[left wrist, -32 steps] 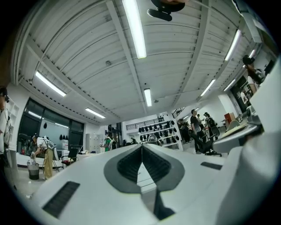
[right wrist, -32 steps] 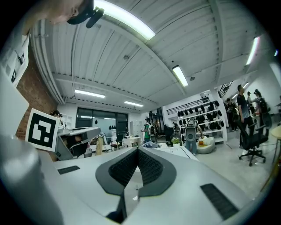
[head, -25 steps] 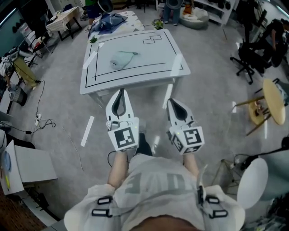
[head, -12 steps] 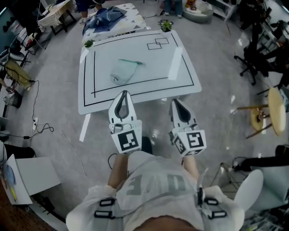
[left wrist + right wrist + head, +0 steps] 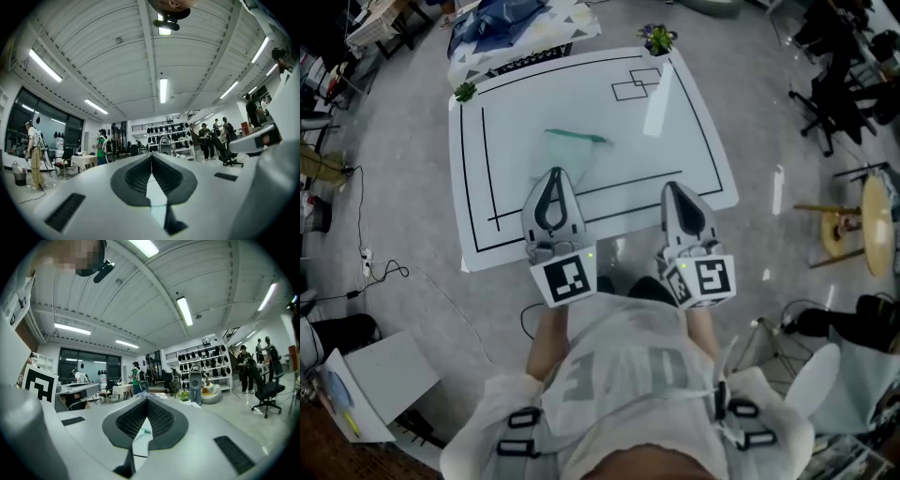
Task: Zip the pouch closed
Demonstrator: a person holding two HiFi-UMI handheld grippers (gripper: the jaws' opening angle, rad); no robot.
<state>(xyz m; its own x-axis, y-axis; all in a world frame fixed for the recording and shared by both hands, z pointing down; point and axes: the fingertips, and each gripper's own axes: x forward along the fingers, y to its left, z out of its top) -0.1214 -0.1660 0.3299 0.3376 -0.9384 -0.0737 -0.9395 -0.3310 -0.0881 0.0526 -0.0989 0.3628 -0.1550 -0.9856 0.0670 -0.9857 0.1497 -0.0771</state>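
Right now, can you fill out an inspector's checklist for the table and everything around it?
Surface: white table with black lines marked on it.
Job's things: pale pouch with a teal zip edge lies on the table; too small to tell whether it is zipped.
Clutter: small plants at the far corners.
Grippers: left hand-held gripper shut and empty; right hand-held gripper shut and empty.
Cables: a thin cable trails over the floor at the left.
Surroundings: grey floor, an office chair and a round stool at the right.
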